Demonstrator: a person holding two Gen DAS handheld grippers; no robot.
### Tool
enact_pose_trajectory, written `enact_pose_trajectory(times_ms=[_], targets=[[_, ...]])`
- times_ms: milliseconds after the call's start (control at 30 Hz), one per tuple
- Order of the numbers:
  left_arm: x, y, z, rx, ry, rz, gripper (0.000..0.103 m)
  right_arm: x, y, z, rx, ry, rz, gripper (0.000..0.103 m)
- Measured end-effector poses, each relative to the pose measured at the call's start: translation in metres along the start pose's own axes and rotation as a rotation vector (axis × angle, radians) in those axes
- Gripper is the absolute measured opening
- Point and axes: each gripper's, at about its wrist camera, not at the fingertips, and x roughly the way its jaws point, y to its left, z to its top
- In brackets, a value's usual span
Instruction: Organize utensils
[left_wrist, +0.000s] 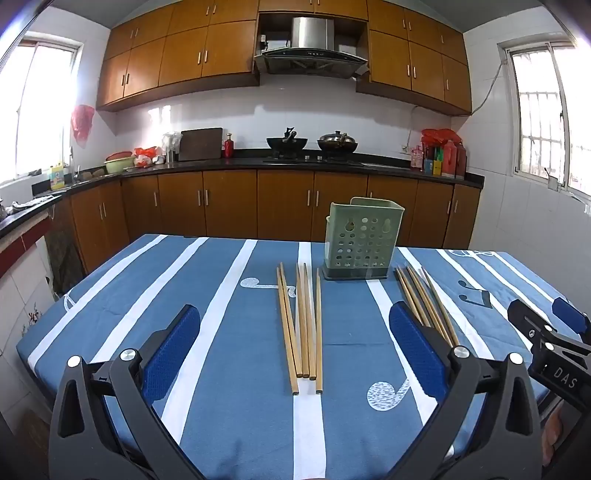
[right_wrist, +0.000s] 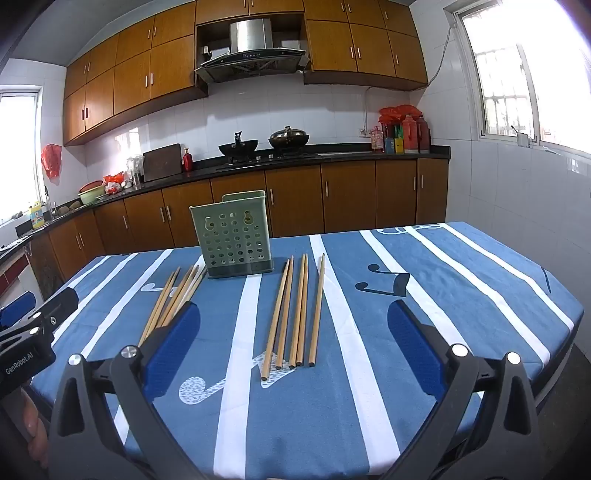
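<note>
10 wooden chopsticks (left_wrist: 303, 332) in 2 grps of 5, 1 green holder (left_wrist: 360, 243), 1 table (left_wrist: 221, 424).

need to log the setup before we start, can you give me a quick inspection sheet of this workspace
surface: table under a blue cloth with white stripes and music-note prints
job's things: green perforated utensil holder upright toward the far edge; left chopstick group lying flat in front of it; right chopstick group lying flat beside the holder's other side
clutter: nothing seen on the table
grippers: left gripper open, above the left chopstick group, holding nothing; right gripper open, above the right chopstick group, holding nothing
cables: one wire running down the wall by the window
surroundings: kitchen counter with woks, bottles, wooden cabinets, range hood
</note>
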Motion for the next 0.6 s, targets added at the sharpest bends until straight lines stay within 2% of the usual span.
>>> enact_pose_trajectory(times_ms=[600], targets=[[-0.0001, 0.0, 0.0, -0.002, 0.0, -0.001, 0.101, -0.0008, -0.0015, 0.0005, 0.003, 0.0, 0.002, 0.099]])
